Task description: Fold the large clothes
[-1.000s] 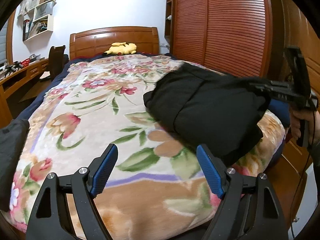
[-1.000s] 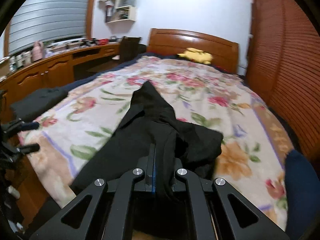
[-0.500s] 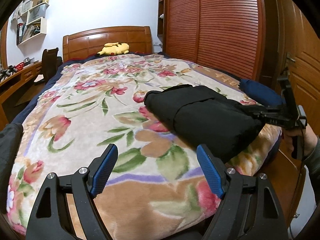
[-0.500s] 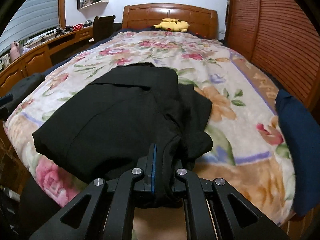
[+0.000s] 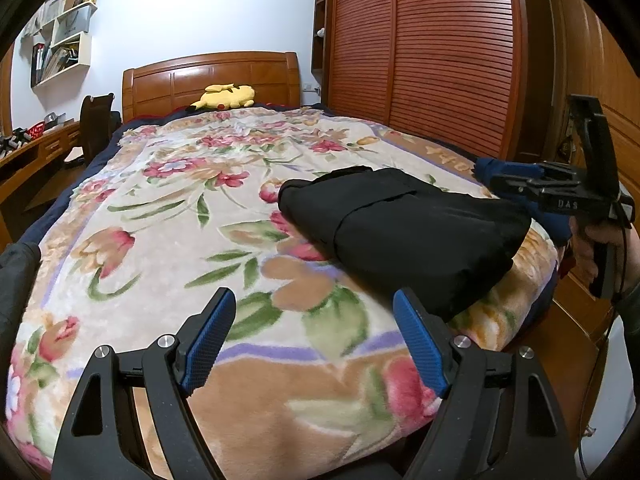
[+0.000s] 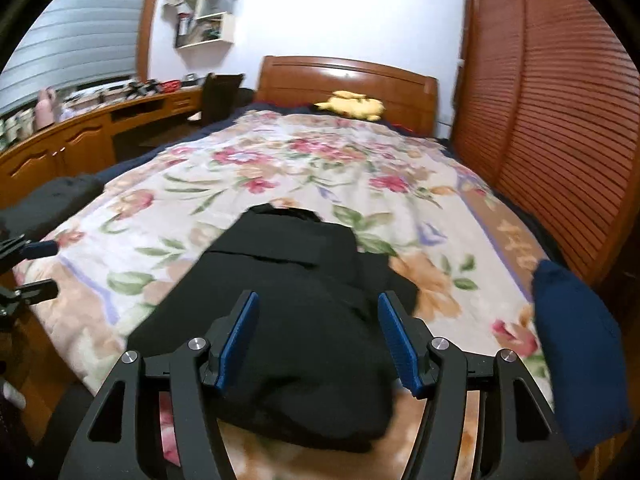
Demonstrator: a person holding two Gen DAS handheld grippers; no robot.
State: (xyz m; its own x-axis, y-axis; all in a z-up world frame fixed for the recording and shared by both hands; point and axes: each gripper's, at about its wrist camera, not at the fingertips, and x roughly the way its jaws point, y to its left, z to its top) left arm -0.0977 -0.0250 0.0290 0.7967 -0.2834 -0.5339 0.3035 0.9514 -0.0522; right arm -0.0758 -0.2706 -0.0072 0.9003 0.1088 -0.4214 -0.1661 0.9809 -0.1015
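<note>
Left gripper (image 5: 310, 316) and right gripper (image 6: 318, 318): jaws wide, holding nothing. Just beyond, folded black garment (image 6: 296, 320) at near right corner of bed (image 5: 168, 216), touching foot edge. Further, broad bare floral blanket (image 5: 192, 184), then yellow plush (image 5: 226, 96) beside headboard (image 5: 212, 76).

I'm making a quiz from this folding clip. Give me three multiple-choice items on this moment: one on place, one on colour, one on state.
1. Where does the black garment lie?
A. on the bed's near right corner
B. against the headboard
C. on the desk

2. What colour is the plush toy?
A. blue
B. yellow
C. red

3. How does the right hand-held gripper stand?
A. shut on the garment
B. open over the garment
C. out of view

Answers: 1 A, the garment sits folded by the blanket's near right edge. 2 B, the toy by the headboard is yellow. 3 B, its blue pads stand apart with black cloth beneath.
</note>
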